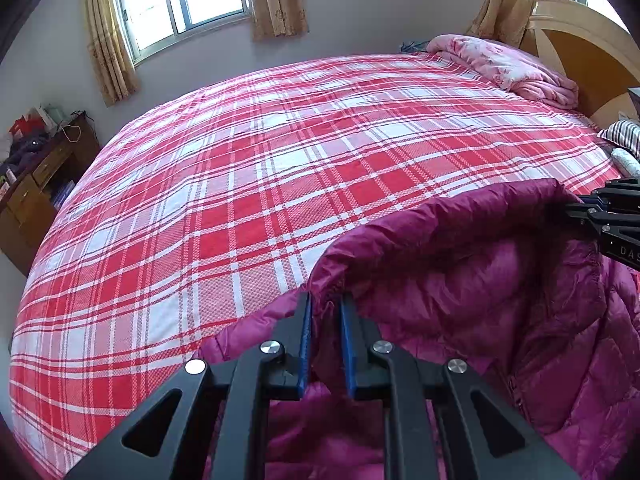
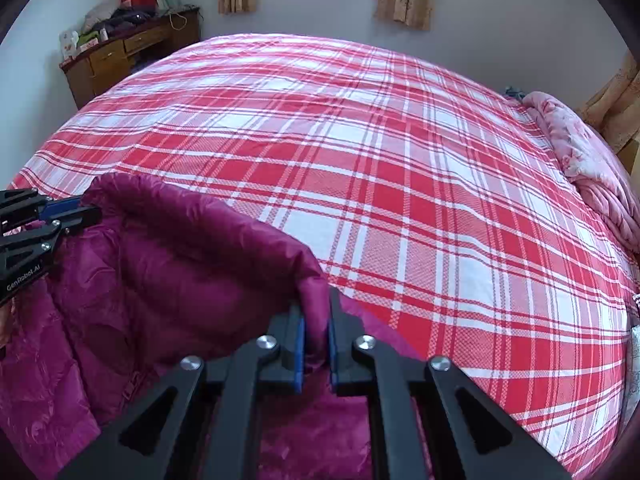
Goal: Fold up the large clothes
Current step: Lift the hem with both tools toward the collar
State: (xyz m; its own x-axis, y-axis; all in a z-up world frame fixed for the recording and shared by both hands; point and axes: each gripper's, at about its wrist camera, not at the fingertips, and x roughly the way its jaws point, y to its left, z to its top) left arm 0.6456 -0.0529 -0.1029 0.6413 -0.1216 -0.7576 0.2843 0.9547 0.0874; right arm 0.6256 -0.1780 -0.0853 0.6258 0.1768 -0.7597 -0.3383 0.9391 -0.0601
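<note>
A magenta puffer jacket (image 1: 480,280) lies at the near edge of a bed with a red and white plaid sheet (image 1: 240,160). Its upper rim is raised and stretched between my two grippers. In the left wrist view my left gripper (image 1: 326,298) is shut on the rim's left end, with fabric pinched between the blue pads. The right gripper (image 1: 576,204) grips the other end at the frame's right edge. The right wrist view shows my right gripper (image 2: 316,304) shut on the jacket (image 2: 180,272), and the left gripper (image 2: 86,208) clamped on the rim at far left.
The plaid sheet (image 2: 400,160) stretches flat beyond the jacket. A bunched pink floral quilt (image 1: 508,64) lies by the wooden headboard (image 1: 580,40), with a striped pillow (image 1: 624,136) near it. A cluttered wooden desk (image 2: 120,56) stands against the wall under a curtained window.
</note>
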